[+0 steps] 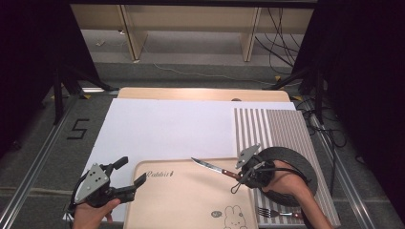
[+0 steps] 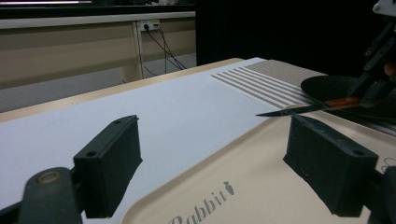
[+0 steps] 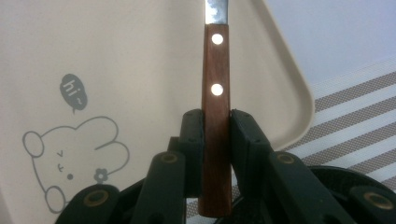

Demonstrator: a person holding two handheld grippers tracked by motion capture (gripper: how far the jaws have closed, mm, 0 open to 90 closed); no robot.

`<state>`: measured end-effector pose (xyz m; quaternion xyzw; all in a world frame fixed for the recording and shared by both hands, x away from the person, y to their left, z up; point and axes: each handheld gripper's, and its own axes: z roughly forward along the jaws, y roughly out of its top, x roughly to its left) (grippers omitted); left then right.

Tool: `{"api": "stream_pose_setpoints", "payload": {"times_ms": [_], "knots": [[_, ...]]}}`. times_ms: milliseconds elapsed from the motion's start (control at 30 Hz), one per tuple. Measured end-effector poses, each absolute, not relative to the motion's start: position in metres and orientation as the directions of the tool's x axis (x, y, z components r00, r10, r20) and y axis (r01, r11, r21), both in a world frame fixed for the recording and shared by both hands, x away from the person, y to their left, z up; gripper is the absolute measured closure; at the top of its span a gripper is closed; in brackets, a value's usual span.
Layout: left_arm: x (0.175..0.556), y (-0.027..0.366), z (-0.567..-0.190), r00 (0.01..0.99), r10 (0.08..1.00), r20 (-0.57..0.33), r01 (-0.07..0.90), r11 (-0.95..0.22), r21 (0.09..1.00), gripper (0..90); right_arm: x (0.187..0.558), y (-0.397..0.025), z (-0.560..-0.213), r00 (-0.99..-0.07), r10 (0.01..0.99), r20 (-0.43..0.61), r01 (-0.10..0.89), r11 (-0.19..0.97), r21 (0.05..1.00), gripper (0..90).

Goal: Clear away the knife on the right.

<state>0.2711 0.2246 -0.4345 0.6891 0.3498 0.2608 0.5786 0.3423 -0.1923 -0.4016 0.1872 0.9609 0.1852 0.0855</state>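
1. Gripping a knife [image 1: 213, 168] by its wooden handle, the right tool [image 1: 243, 174] hovers at the 3 o'clock edge of a beige tray [image 1: 191, 205] on the desk [image 1: 200, 93]; its jaws are clamped tight on the handle, as the right gripper view shows, with two bright rivets [image 3: 216, 89] above the pads [image 3: 193, 140].
2. Pointing toward 10 o'clock, the knife's blade reaches over the tray's far right corner, its tip near the tray's 12 o'clock rim; in the left gripper view the blade appears raised just above the tray.
3. Waiting at the tray's 9 o'clock side, the left tool [image 1: 129, 172] is held in a hand [image 1: 90, 214] with its jaws spread wide and nothing between them; one jaw sits over the tray's left rim, the other over the white sheet [image 1: 162, 129].
4. Printed on the tray are the word "Rabbit" [image 1: 160, 174] near its far left corner and a cartoon rabbit [image 1: 234, 214] with a "hi" speech bubble [image 3: 74, 92] at its near right.
5. Lying at 3 o'clock of the tray, a striped placemat [image 1: 277, 124] carries a dark round plate [image 1: 298, 162], partly hidden by the right forearm, and a fork [image 1: 277, 213] toward 5 o'clock, just beside the tray's right edge.
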Motion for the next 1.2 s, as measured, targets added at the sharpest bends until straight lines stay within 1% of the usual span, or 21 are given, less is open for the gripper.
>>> {"api": "stream_pose_setpoints", "payload": {"times_ms": [233,300,433,667,900,1200], "knots": [[0.272,0.224,-0.435,0.621,0.782,-0.046,0.177,-0.083,0.981,17.4,0.333,-0.187,-0.411,-0.923,0.37,-0.103,0.311,0.879,0.362,76.3],[0.271,0.225,-0.435,0.619,0.784,-0.045,0.18,-0.087,0.98,17.4,0.331,-0.186,-0.412,-0.929,0.36,-0.086,0.308,0.879,0.364,76.3],[0.271,0.225,-0.434,0.62,0.784,-0.044,0.179,-0.087,0.98,17.4,0.329,-0.186,-0.415,-0.921,0.381,-0.085,0.328,0.874,0.358,76.3],[0.271,0.224,-0.434,0.619,0.784,-0.046,0.18,-0.086,0.98,17.4,0.324,-0.187,-0.419,-0.921,0.381,-0.079,0.33,0.873,0.358,76.3],[0.271,0.225,-0.434,0.619,0.784,-0.044,0.18,-0.087,0.98,17.3,0.32,-0.187,-0.424,-0.912,0.398,-0.097,0.344,0.873,0.347,76.3],[0.271,0.225,-0.434,0.619,0.784,-0.046,0.182,-0.087,0.979,17.3,0.313,-0.184,-0.429,-0.915,0.394,-0.093,0.34,0.873,0.349,76.2]]}}
